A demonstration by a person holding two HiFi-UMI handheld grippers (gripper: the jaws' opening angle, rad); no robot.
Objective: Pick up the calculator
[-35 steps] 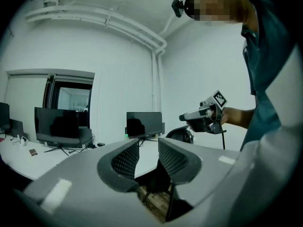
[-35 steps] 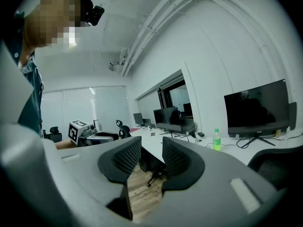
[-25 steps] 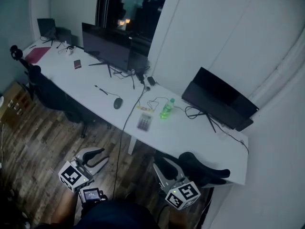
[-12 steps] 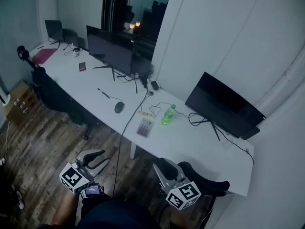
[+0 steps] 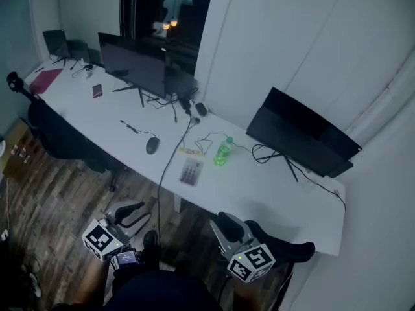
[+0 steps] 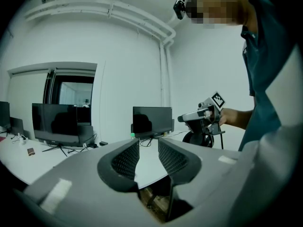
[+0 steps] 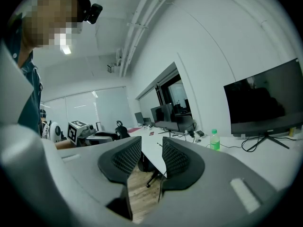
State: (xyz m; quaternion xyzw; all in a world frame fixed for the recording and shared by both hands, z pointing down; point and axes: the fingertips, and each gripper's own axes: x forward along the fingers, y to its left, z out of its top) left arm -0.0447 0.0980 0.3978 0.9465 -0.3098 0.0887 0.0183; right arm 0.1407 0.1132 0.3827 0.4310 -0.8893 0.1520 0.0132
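- Calculator (image 5: pixel 189 172), a flat grey keyed slab, lies near the front edge of the white desk (image 5: pixel 272 193), long axis running away from me.
- It sits ahead, between my left gripper (image 5: pixel 142 212) and right gripper (image 5: pixel 222 218), well apart from both; the right looks marginally nearer.
- Both pairs of ribbed jaws stand narrowly parted, holding nothing.
- A green bottle (image 5: pixel 222 151) stands just beyond it.

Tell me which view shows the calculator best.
Head view: the calculator lies in full sight near the desk's front edge, beside the green bottle. Neither gripper view shows it; the right one catches only the bottle and desk.
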